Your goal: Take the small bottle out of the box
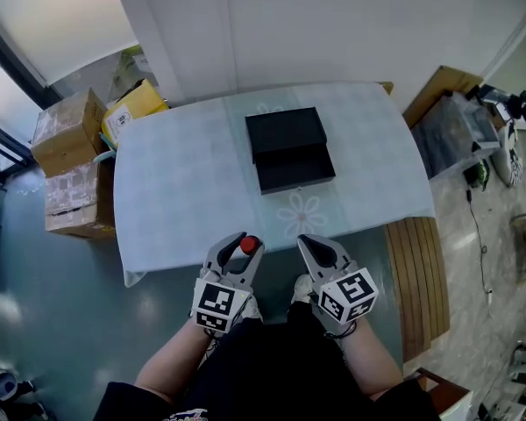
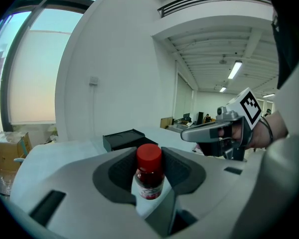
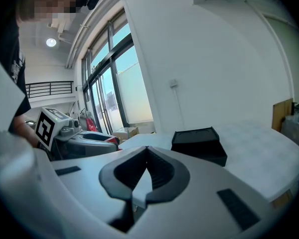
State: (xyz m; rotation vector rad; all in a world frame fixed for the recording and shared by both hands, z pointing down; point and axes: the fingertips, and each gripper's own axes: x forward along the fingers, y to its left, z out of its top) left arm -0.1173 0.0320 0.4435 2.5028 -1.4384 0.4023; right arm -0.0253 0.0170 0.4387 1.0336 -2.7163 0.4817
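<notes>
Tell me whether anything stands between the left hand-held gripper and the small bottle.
Nothing visible does. The left hand-held gripper is already shut on the small bottle, its red cap up between the jaws, near the table's front edge. The black box lies farther back on the table, apart from both.

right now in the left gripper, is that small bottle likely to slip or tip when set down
Probably rigid: the small bottle looks undeformed in the left gripper. Narrow and upright, it may tip if nudged. Its round body would likely roll once it is on its side.
</notes>
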